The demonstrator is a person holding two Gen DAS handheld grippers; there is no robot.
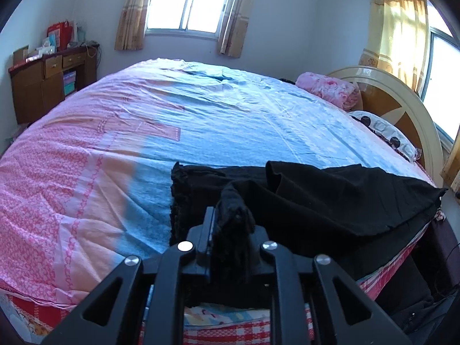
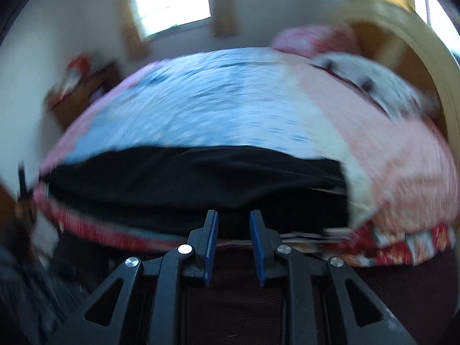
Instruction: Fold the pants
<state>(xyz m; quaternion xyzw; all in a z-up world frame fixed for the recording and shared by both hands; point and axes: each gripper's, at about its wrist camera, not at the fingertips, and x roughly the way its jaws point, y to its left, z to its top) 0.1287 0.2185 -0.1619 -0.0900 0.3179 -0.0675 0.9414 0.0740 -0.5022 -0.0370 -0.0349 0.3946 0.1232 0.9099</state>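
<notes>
Over at the far left of the left wrist view, a wooden cabinet (image 1: 51, 83) stands against the wall, beside the bed (image 1: 86, 172) with its pink and blue cover. Near the bed's front edge lie the black pants (image 1: 330, 201), spread toward the right, where a pink blanket roll (image 1: 327, 89) and a spotted pillow (image 1: 385, 132) sit by the headboard (image 1: 402, 97). The left tool (image 1: 230, 221) is pinching a bunched fold of the pants, lifted between its fingers. In the blurred right wrist view, the pants (image 2: 195, 184) lie across the bed's near edge, and the right tool (image 2: 233, 224) hovers just before them, its blue-padded fingers (image 2: 212, 238) spread apart with nothing between.
</notes>
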